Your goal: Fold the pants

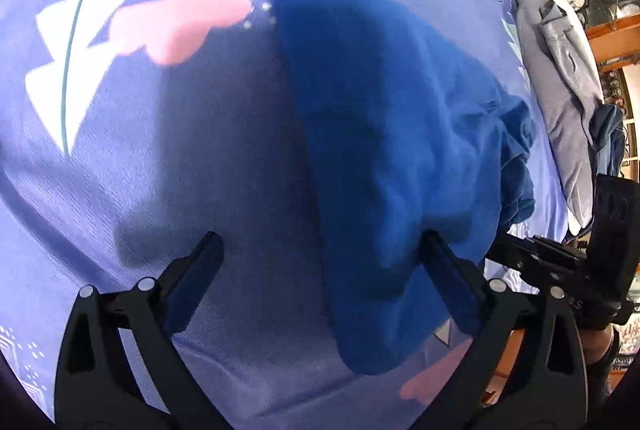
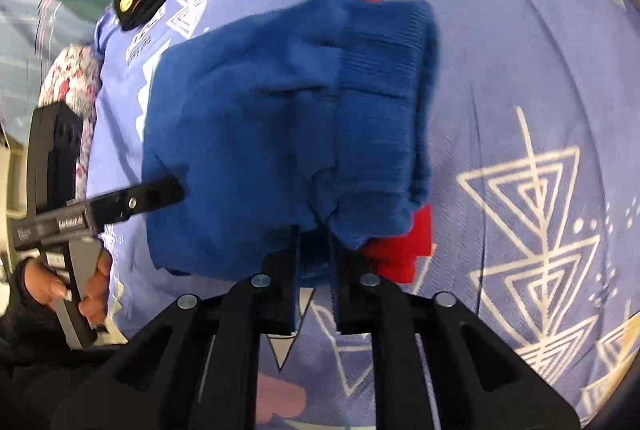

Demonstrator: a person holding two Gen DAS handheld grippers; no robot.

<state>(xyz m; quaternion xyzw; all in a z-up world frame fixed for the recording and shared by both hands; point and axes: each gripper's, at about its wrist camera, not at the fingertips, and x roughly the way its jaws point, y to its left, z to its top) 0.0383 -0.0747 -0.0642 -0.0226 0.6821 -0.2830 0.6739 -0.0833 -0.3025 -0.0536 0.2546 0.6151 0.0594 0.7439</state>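
My right gripper (image 2: 314,238) pinches the near edge of the blue pants (image 2: 280,118) — lifting the fold off the bed (image 2: 520,70). Left gripper (image 1: 320,250) spread wide, pants against its right finger, ready to support.

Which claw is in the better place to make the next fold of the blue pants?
Probably the right claw: it is shut on the near edge of the blue pants. The left claw is wide open, with only one finger at the cloth.
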